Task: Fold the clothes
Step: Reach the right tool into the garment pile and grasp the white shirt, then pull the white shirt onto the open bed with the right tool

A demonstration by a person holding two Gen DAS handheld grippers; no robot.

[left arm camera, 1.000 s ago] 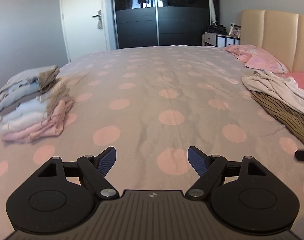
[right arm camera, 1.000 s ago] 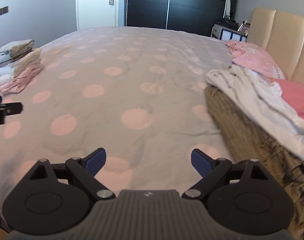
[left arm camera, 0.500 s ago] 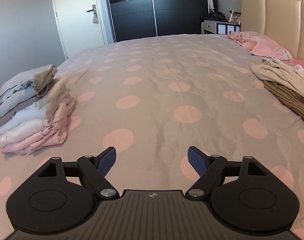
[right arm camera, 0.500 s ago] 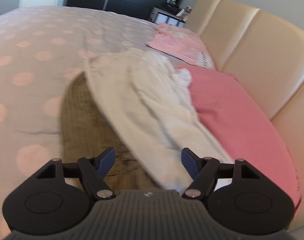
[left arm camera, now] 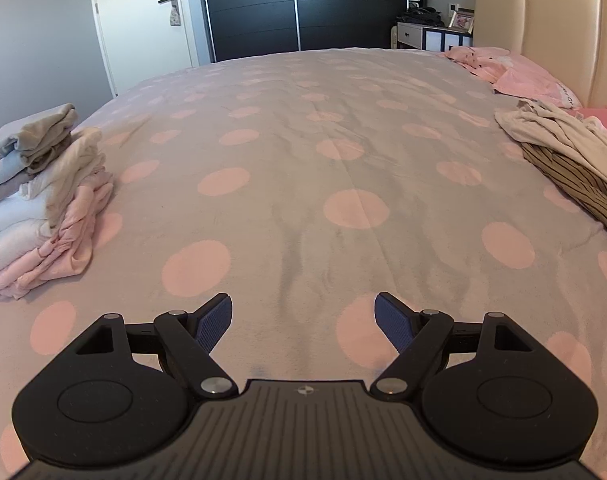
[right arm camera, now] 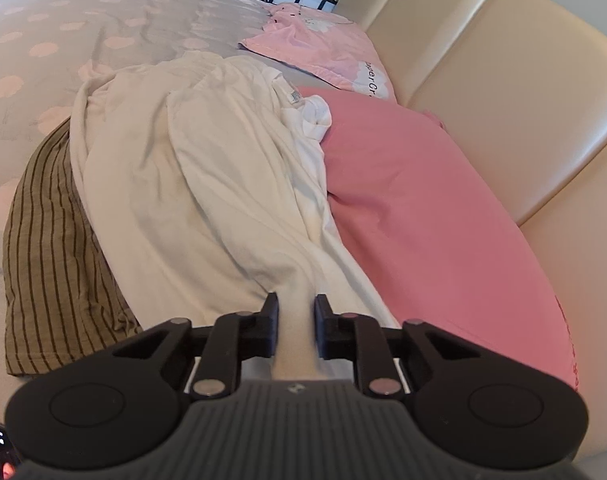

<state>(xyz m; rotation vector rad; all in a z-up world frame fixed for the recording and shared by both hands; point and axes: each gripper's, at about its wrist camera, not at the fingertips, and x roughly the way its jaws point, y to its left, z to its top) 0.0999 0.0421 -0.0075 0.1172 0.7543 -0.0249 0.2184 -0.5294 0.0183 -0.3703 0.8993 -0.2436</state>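
Two grippers are in view, each in a different state. The right gripper (right arm camera: 296, 320) has its fingers (right arm camera: 269, 332) drawn close together, pinching a bunched fold of the white garment (right arm camera: 191, 168). That garment lies crumpled on top of a brown striped garment (right arm camera: 47, 264) at the head of the bed, touching the pink pillow (right arm camera: 423, 208) beside the padded headboard (right arm camera: 503, 100). The grip sits at the near end of the cloth, which judged from the task suits drawing the piece off the pile toward open bedding. The right gripper points along the length of the garment, low over it and roughly level.

The left gripper (left arm camera: 303, 316) holds nothing; its fingers (left arm camera: 213, 322) are spread wide. It hangs above the bare middle of the spotted bedspread (left arm camera: 303, 152), aimed at the wardrobe (left arm camera: 303, 4), probably so that it is ready to take a second corner. A stack of folded clothes (left arm camera: 43, 200) rests at the left edge of the bed, well apart from the loose pile (left arm camera: 563, 148).
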